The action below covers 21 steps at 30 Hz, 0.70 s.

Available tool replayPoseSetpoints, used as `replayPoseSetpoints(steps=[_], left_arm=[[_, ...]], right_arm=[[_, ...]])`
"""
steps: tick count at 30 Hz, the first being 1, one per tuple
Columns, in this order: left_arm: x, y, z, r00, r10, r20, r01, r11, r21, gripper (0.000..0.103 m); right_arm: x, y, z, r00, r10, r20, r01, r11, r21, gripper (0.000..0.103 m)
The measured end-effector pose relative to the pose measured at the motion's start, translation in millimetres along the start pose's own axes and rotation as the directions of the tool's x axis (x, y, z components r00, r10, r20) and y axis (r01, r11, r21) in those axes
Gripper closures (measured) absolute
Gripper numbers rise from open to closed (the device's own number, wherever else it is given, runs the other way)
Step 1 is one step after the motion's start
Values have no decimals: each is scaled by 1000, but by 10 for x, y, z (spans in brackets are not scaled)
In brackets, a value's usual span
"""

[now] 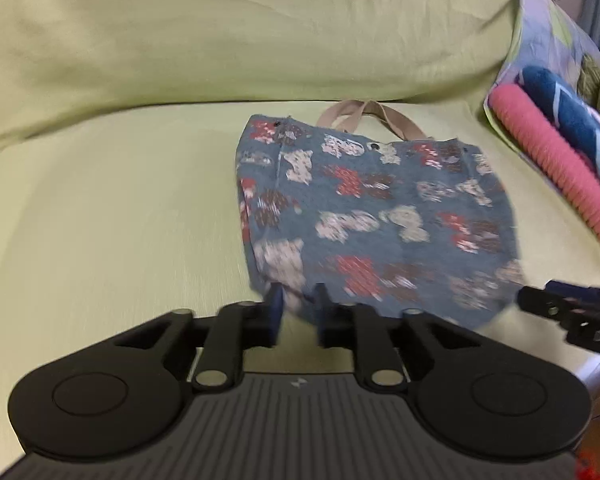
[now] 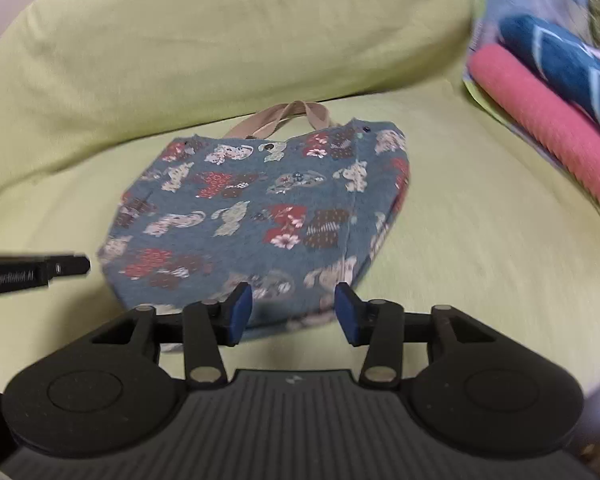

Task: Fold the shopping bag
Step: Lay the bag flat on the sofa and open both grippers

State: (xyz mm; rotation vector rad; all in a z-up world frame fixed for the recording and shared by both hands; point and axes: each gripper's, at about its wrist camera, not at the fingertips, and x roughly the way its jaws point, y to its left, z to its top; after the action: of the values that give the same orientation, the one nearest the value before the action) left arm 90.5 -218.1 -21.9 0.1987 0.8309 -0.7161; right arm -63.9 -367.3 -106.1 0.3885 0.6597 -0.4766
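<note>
From my left wrist, the shopping bag (image 1: 374, 216) lies flat on the pale green sheet (image 1: 112, 208): soft blue cloth printed with red and cream patches, tan handles (image 1: 370, 118) toward the puffy green cushion (image 1: 228, 36). My left gripper (image 1: 298, 312) stands narrowly parted at its near left corner, pinching nothing. My right gripper (image 1: 540, 298) pokes in from the right.

From my right wrist, my right gripper (image 2: 294, 306) is spread wider over the bag's (image 2: 260, 208) near edge, empty. Here the print is sharper, and a ribbed pink roll (image 2: 548, 128) lies well right.
</note>
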Motion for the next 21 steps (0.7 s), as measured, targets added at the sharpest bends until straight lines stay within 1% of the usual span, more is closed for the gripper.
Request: replayPoseSetpoints(steps=[2,5,7,8,14,16,18,21], left_arm=[[-184,-88,-76,1000,2,-1,-2,1000,5,79],[-447,-247,-172,1000,24,17,-25,999,39,74],[-603,-332,-209,999,34,32,-35,998,52,66],[-682,-370,-225,998,36,45,-39,998,58,65],[-1111,-543,-308,993,35,116,-46,995,93,63],[-1219,-585,-327,990,35,134,-49,994,102,59],[-1301,-621,-344,988,44,151,-61,992,110,57],[-1385,-646,-364,984,56,167,-75,990,115,56]], right_arm=[[-150,5,-43,1000,7,5,-7,1000,25,53],[-367,7,-111,1000,13,16,-13,999,52,49],[-494,10,-131,1000,12,26,-14,998,60,46],[-562,13,-142,999,11,32,-13,998,62,42],[-975,37,-222,996,-2,91,-3,999,51,34],[-1062,34,-253,995,-10,104,3,998,59,33],[-1131,38,-276,994,-15,109,8,998,62,31],[-1214,51,-284,992,-21,125,14,998,56,21]])
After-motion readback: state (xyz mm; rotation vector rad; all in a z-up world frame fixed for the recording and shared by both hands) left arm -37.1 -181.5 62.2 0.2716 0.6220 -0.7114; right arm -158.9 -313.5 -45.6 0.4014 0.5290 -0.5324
